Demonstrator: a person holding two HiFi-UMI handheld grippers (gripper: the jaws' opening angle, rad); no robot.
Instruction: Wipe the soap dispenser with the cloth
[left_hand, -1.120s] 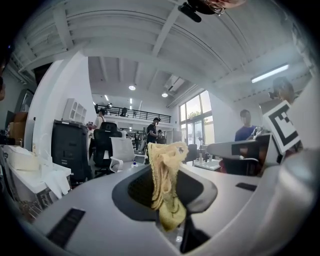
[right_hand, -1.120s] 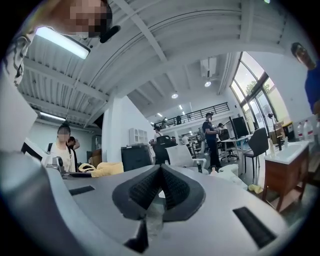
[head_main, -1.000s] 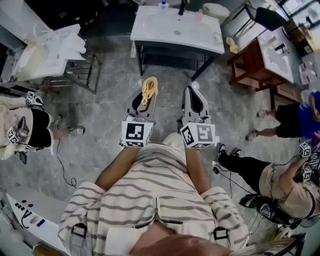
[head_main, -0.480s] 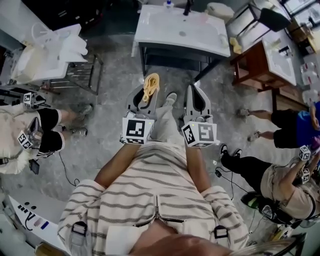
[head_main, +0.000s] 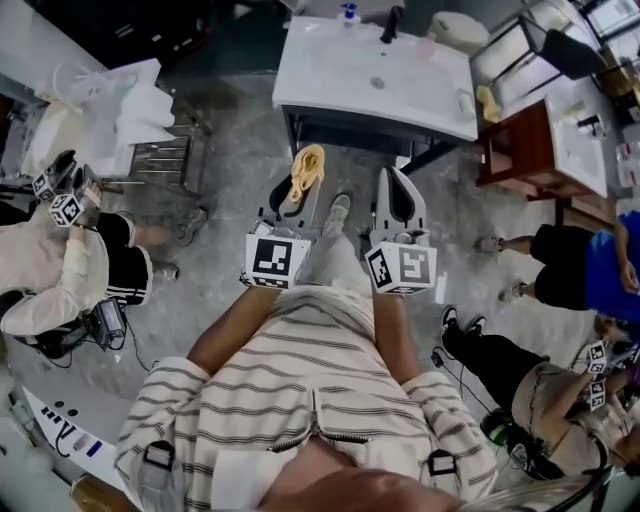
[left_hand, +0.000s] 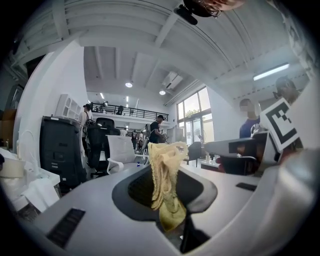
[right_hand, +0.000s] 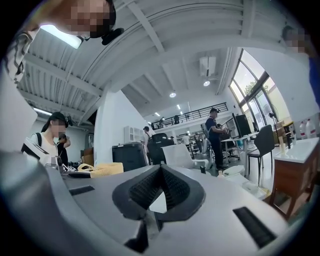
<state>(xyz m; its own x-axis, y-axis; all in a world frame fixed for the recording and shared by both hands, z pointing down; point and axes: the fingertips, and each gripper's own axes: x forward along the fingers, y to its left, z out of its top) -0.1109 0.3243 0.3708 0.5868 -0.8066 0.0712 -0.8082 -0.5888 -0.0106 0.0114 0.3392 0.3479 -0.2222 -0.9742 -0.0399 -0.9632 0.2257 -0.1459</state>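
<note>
Left gripper (head_main: 291, 204): jaws clamped on the yellow cloth (left_hand: 165, 175). The cloth is bunched between the pads, stands up past the tips and flops over them. In the head view it reads as a yellow wad at the front end of the gripper.

Right gripper (right_hand: 161, 186): jaws fully together, ribbed pads meeting in a V, nothing between them.

Both grippers are held level and side by side in front of the person's striped top, with one shoe (head_main: 338, 211) on the grey floor (head_main: 235, 190) between them. They point at the white bench (head_main: 320, 70) with the inset basin, which is well apart from the tips.

Soap dispenser (head_main: 347, 12): small blue-topped bottle on the bench's back edge near the back left corner, just left of the black faucet (head_main: 392, 22). It is too small to make out any detail. It stands upright and nothing touches it.

A wooden table (head_main: 520, 150) with a white top stands past the bench's right end. Another person (head_main: 60, 265) with marker-cube grippers is at the left, and more people are at the right.
</note>
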